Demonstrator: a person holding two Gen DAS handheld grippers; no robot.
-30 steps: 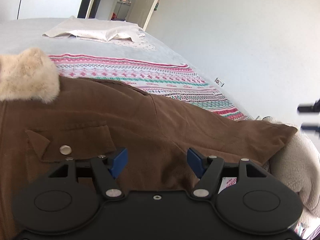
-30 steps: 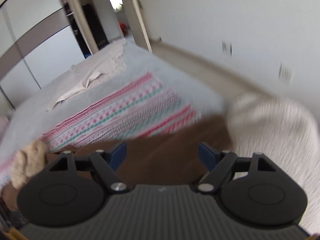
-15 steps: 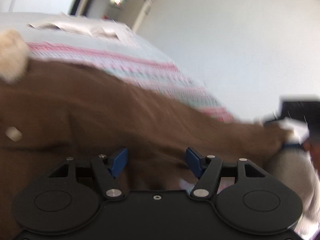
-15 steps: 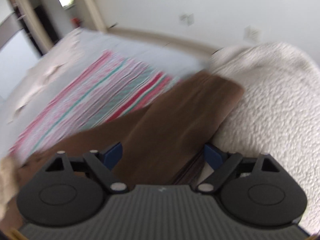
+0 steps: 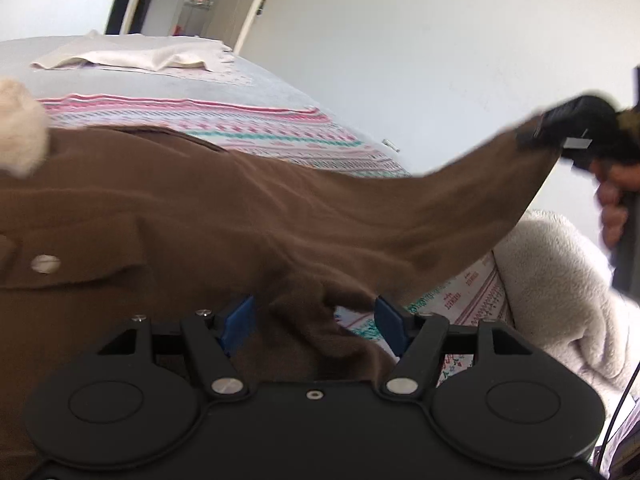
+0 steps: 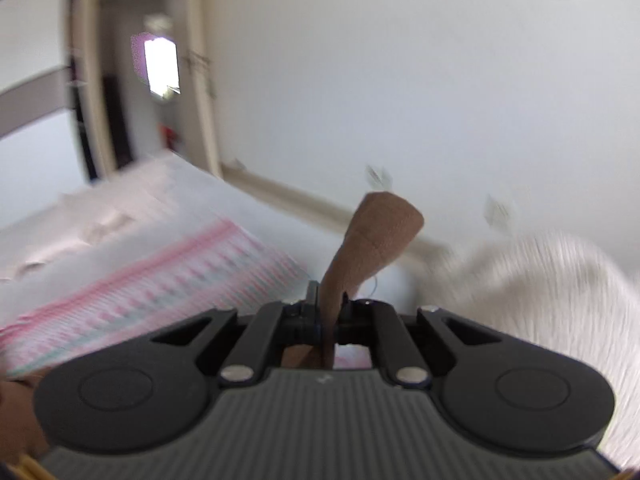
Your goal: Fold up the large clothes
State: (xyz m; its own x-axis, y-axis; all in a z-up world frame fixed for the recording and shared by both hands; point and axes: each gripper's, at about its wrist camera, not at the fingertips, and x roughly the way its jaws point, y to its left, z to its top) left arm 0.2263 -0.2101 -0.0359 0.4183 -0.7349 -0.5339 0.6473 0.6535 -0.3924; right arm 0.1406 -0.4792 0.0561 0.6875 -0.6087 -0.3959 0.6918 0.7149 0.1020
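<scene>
Both claws first: my right gripper [image 6: 329, 312] is clamped on a corner of the brown jacket [image 5: 248, 216], a flap of cloth poking up between its closed fingers, while my left gripper [image 5: 316, 320] stands with its blue pads [image 5: 240, 318] spread wide, a bunched fold of brown cloth lying between them but not pinched. From the left wrist I see the bed [image 5: 256, 80] carrying everything. On it a striped pink and teal blanket [image 5: 256, 136] lies under the jacket, which covers the near part of the bed; its far right corner is lifted clear off the bed by the right gripper [image 5: 560, 132]. A white fleece throw [image 5: 560, 280] sits at the bed's right edge. A cream cloth [image 5: 132, 56] lies at the far end. A fur collar [image 5: 18, 136] shows at the left, and a metal snap [image 5: 45, 263] on the pocket flap.
</scene>
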